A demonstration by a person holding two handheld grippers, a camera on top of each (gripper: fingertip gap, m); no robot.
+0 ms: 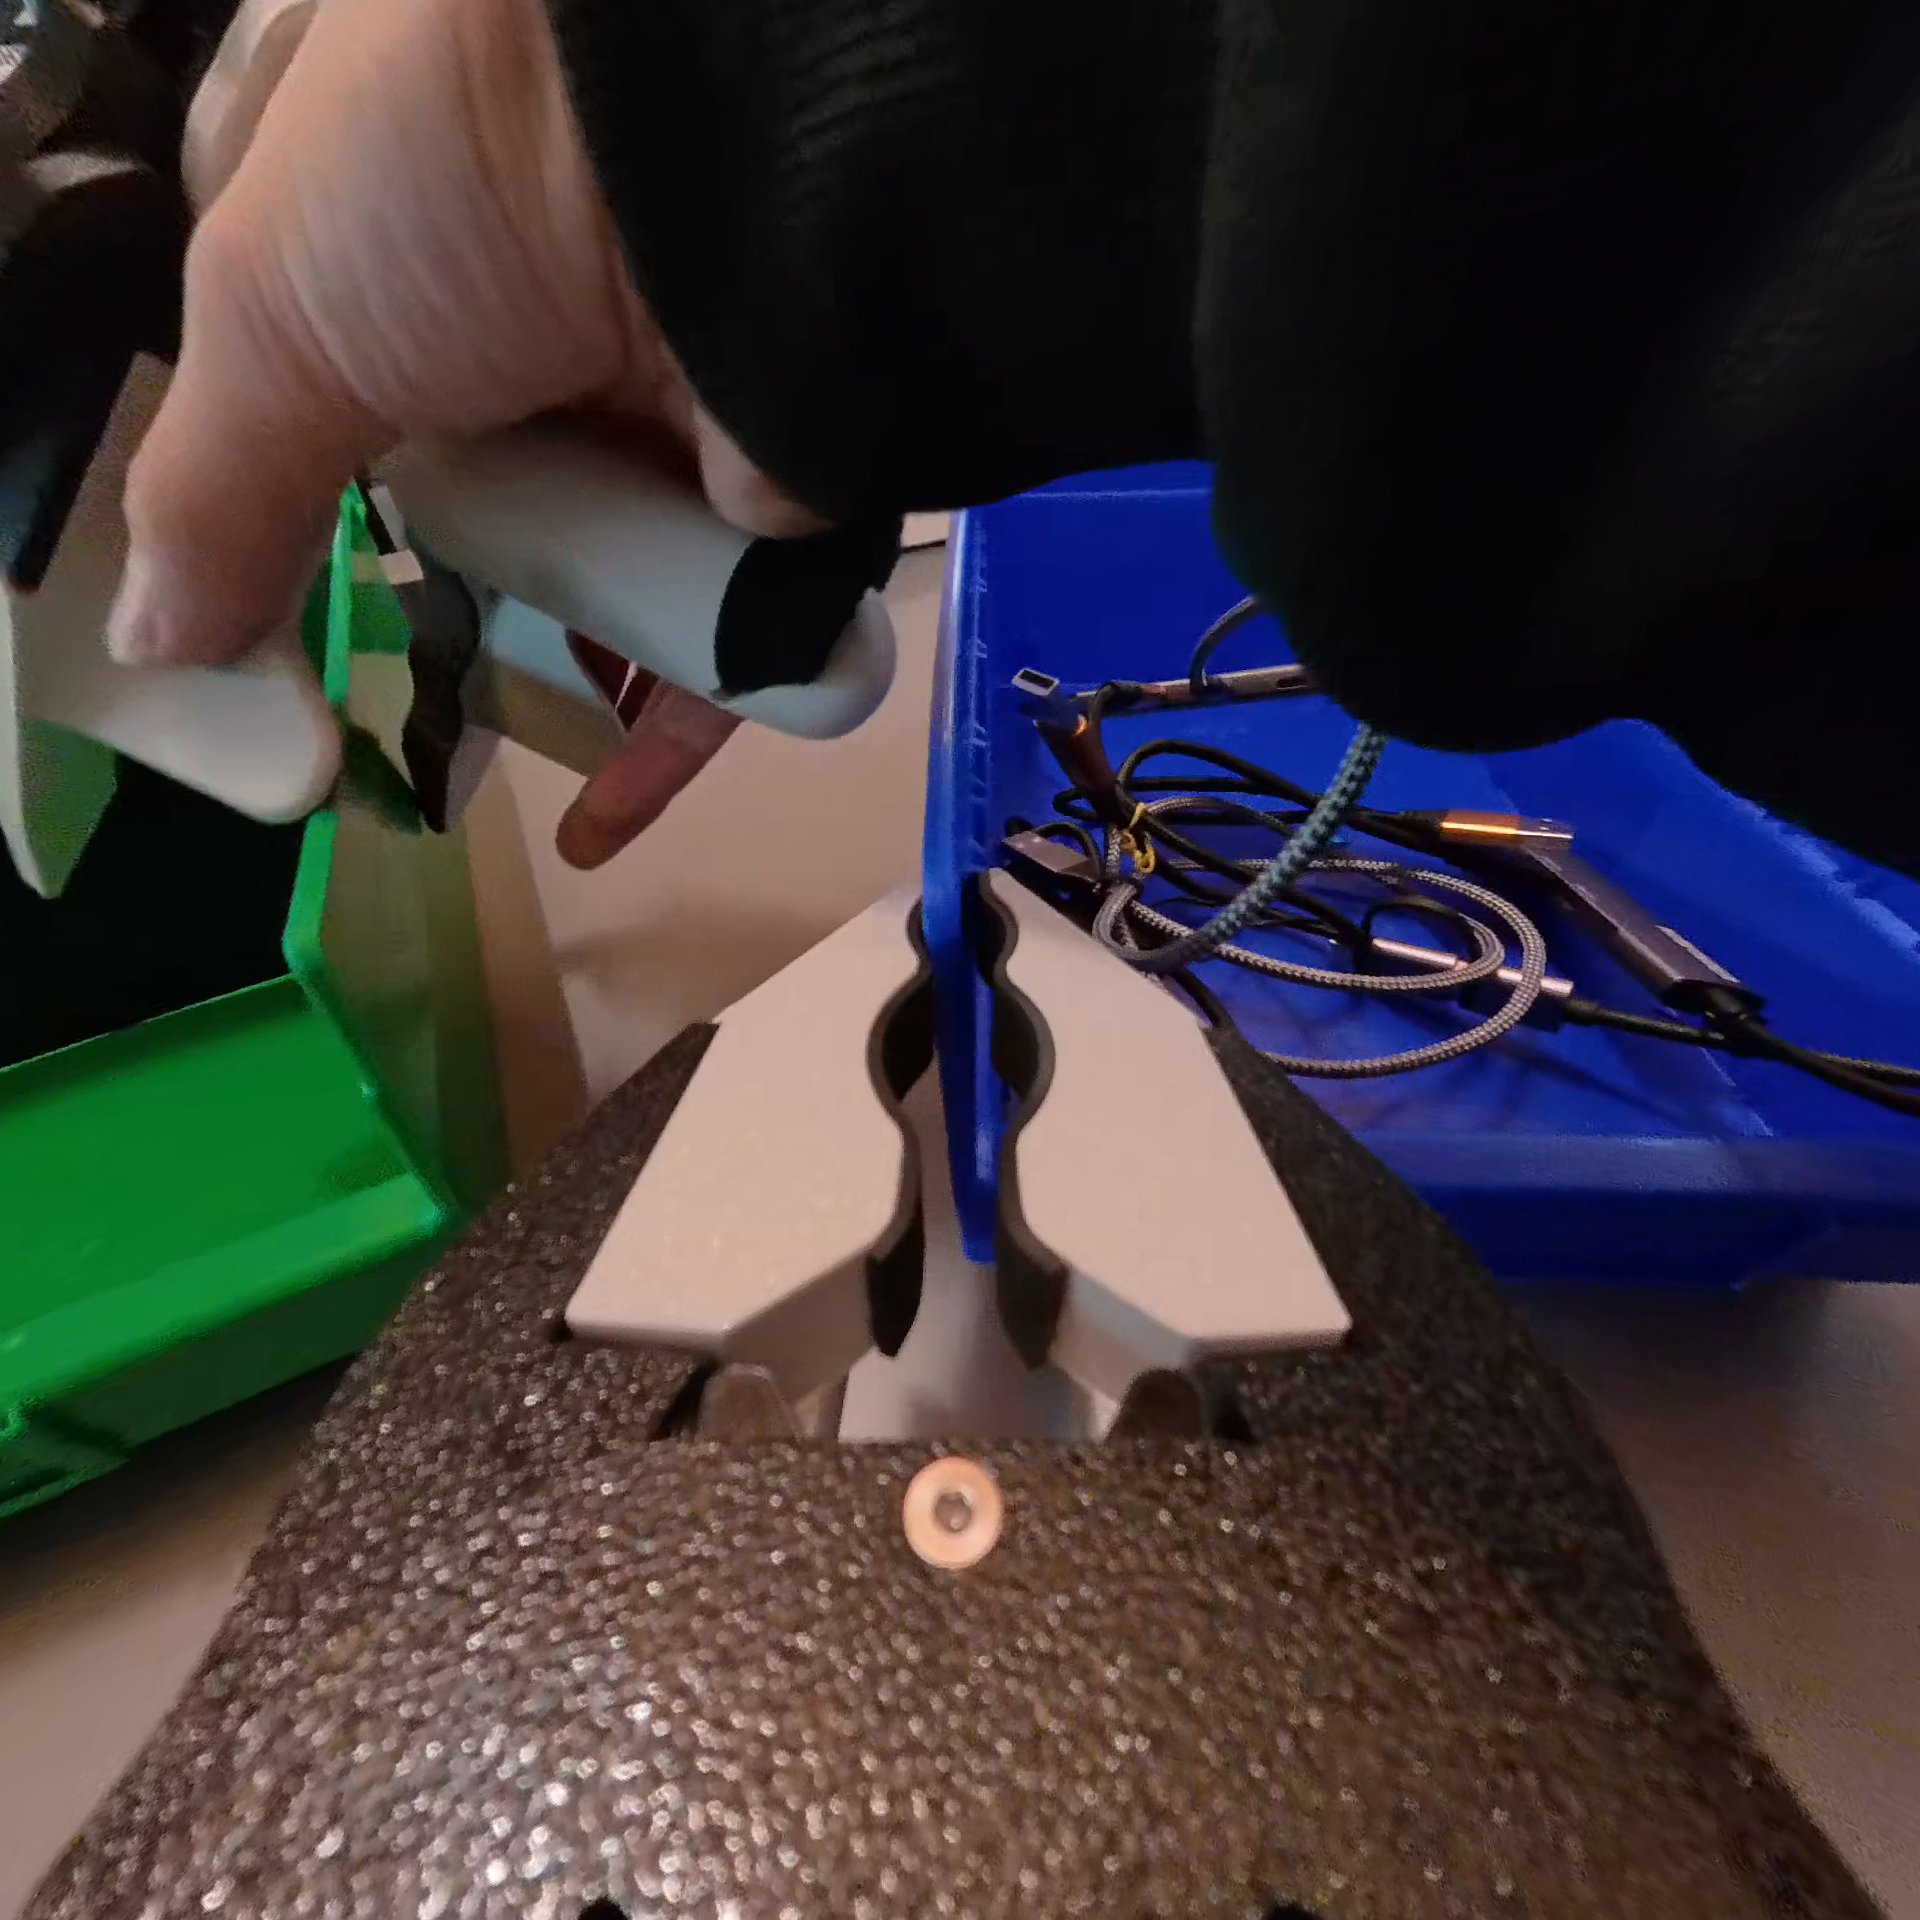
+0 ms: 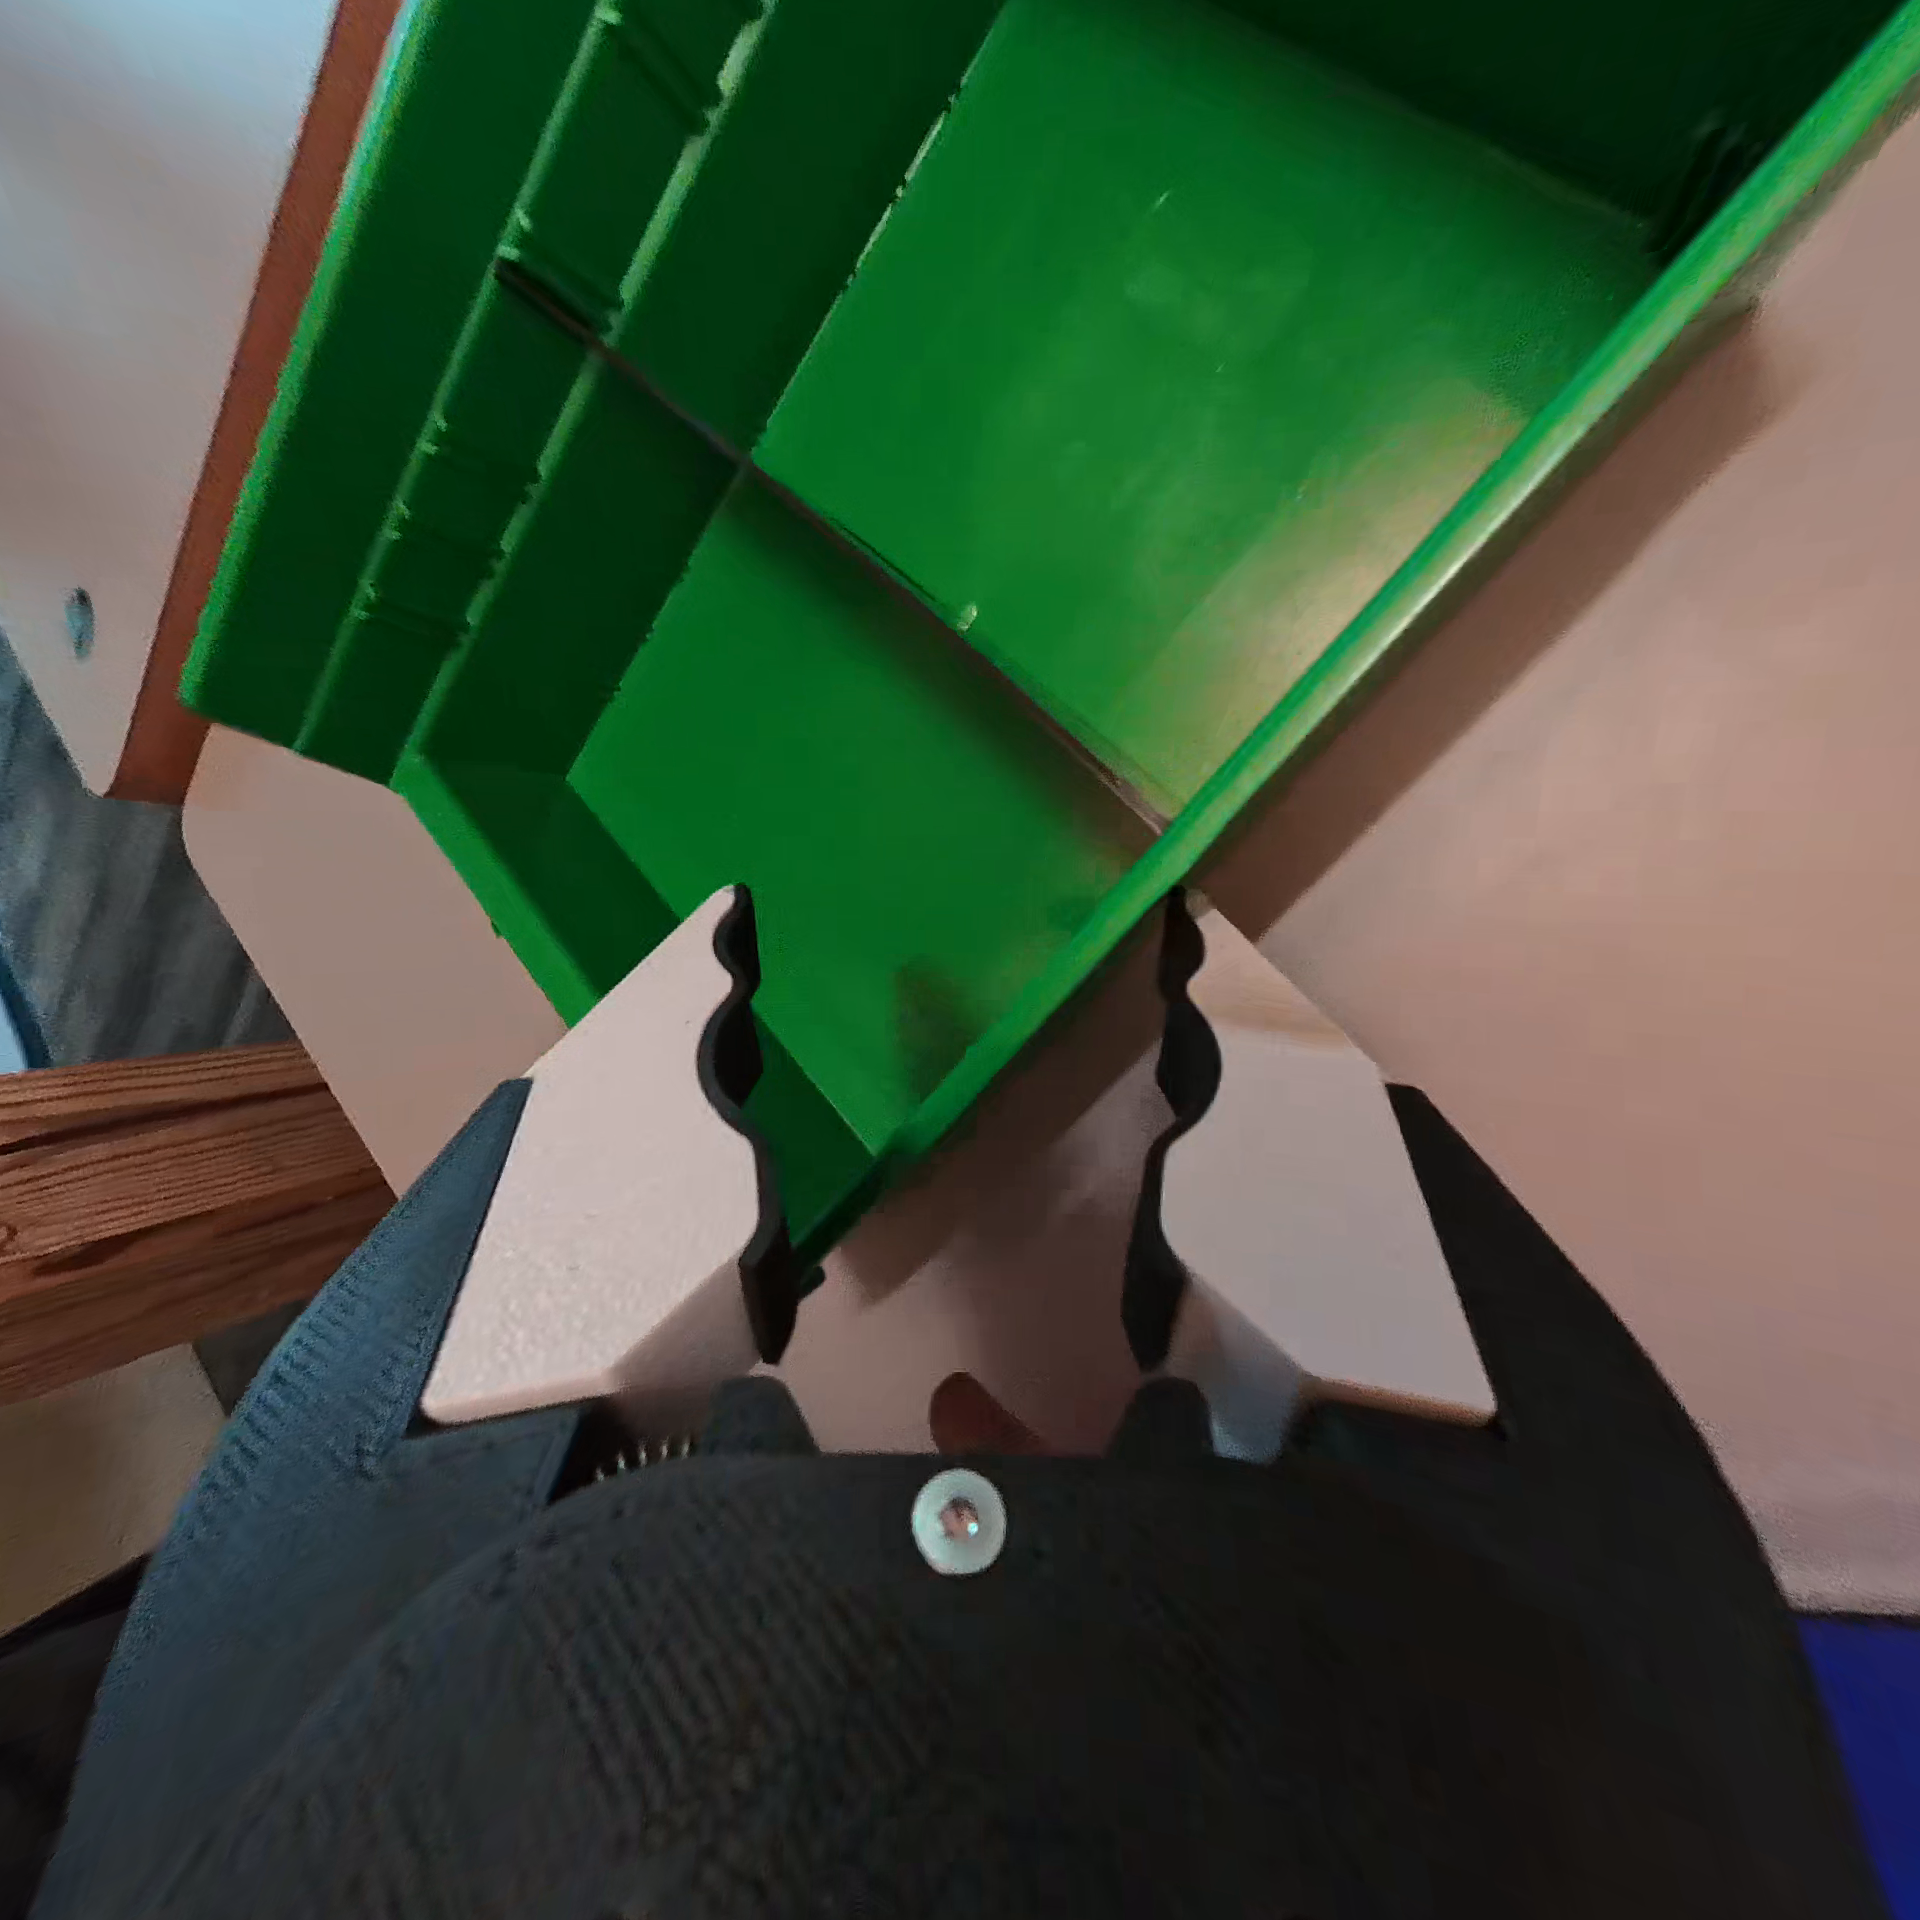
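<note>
The left gripper [image 1: 961, 904] pinches the blue bin's [image 1: 1558, 1195] side wall while the right gripper [image 2: 956, 904] hangs wide apart over the green bin's [image 2: 1039, 468] corner, so a pull could tip the blue bin and spill its cables [image 1: 1299, 935] onto the table [image 2: 1558, 831]

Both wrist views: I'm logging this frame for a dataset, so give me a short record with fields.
left gripper: closed on the side wall of the blue bin
blue bin contents: tangled cables
right gripper: open, one finger on each side of the green bin rim
surface: pale table, bins side by side
</note>
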